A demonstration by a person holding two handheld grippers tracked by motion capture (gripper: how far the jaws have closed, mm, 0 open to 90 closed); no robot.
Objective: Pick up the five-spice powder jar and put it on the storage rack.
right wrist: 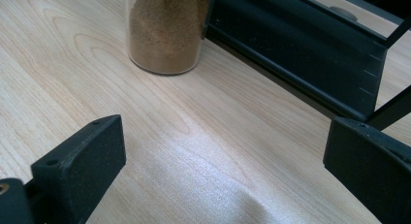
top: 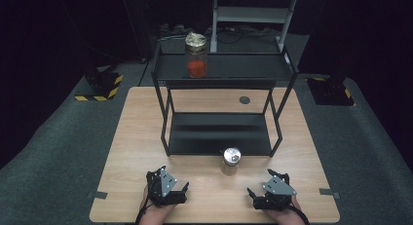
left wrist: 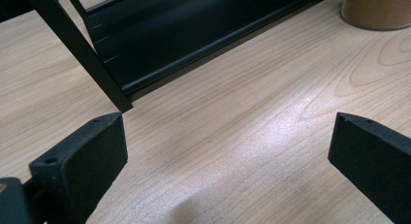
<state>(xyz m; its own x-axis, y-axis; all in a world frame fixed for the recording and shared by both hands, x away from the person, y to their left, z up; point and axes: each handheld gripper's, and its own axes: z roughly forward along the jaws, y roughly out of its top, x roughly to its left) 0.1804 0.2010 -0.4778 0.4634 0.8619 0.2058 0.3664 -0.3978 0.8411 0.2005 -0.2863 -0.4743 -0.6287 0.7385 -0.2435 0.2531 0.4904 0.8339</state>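
The left gripper (top: pixel 171 188) sits low at the near edge, held in the person's left hand (top: pixel 157 210), its grey plate facing up and its jaws spread wide with nothing between them. The right gripper (top: pixel 265 193) sits level with it, well apart, held in the right hand (top: pixel 282 214), its jaws likewise wide and holding nothing. Both point forward and slightly inward.

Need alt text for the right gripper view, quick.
Open right gripper, jaws wide apart, hovers over a light wooden table. Ahead stands a clear jar of brown powder, close beside the black rack at right.
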